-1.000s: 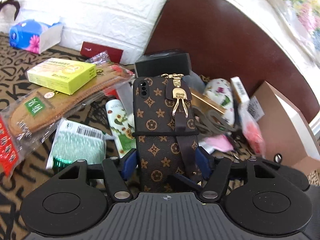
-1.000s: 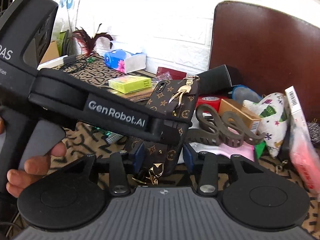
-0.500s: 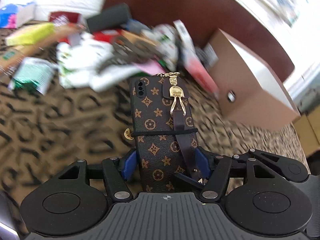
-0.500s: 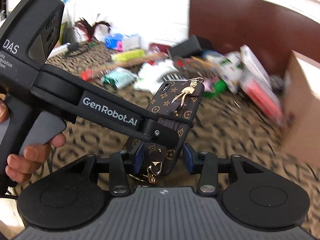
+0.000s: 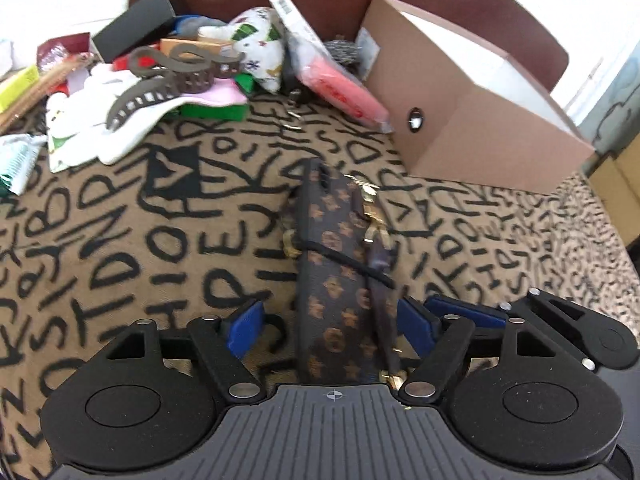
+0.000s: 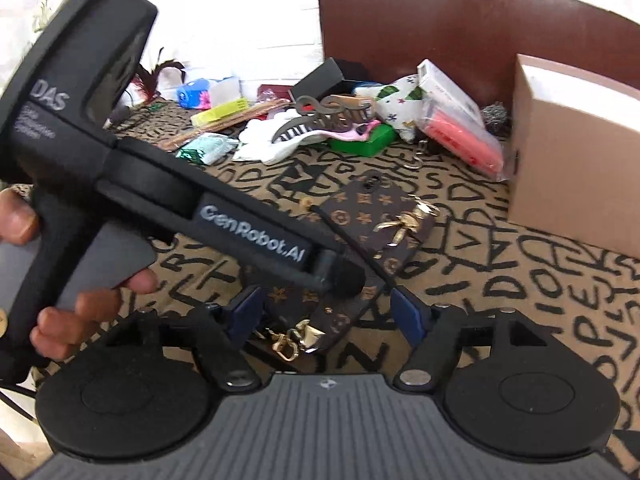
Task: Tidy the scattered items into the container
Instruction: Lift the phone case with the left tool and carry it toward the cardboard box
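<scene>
Table (image 5: 120, 240) under a lettered cloth; brown box (image 5: 480, 120) at 2 o'clock in the left view, top face white, whether open cannot tell. Clutter heap at 11 o'clock: hair claws (image 5: 176, 68), pouch (image 5: 344, 88), soft star-print piece (image 5: 260, 48). Phone case (image 5: 336, 264), monogram brown with strap and gold clasp, at centre, apparently on the cloth, well short of the box. Left gripper (image 5: 326, 326) tongs released, blue pads flanking the case's near end, gaps showing both sides. Right gripper (image 6: 328, 314) tongs likewise spread, straddling the case's strap end. Judgement: case is stiff, flat, light to moderate; leather-look skin fairly slick. Best hold is across the long edges at mid-length, clear of dangling clasp and elastic band; strap end would swing.
</scene>
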The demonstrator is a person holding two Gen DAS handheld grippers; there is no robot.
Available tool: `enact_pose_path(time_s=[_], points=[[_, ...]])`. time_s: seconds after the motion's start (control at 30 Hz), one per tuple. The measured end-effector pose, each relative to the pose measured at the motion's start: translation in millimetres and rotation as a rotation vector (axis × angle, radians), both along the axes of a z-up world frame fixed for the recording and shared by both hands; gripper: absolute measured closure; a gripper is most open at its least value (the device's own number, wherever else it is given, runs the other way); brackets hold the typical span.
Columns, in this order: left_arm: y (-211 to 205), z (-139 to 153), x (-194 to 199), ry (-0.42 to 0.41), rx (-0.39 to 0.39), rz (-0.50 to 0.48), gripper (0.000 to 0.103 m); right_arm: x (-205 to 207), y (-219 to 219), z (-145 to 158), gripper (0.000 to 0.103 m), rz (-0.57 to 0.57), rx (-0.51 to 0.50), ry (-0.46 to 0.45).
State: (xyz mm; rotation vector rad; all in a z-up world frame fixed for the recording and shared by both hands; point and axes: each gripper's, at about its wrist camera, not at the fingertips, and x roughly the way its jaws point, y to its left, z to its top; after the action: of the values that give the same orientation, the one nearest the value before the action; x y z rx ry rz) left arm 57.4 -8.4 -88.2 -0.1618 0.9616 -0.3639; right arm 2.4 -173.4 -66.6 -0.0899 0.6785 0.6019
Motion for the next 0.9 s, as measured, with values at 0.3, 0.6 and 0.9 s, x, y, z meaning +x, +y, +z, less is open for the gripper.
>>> enact_pose_path(time_s=[0.3,0.6,0.9], points=[[-2,5,16,0.001,0.020,-0.054,0.035,14,-4,-13,0.023,-0.040,0.124,0.102],[2,2,23,0.017,0.002,-0.075,0.043,21,-8,-15,0.022,-0.061,0.173,0.118],[1,2,29,0.026,0.010,-0.107,0.034,21,5,-17,0.011,-0.025,0.104,0.080]])
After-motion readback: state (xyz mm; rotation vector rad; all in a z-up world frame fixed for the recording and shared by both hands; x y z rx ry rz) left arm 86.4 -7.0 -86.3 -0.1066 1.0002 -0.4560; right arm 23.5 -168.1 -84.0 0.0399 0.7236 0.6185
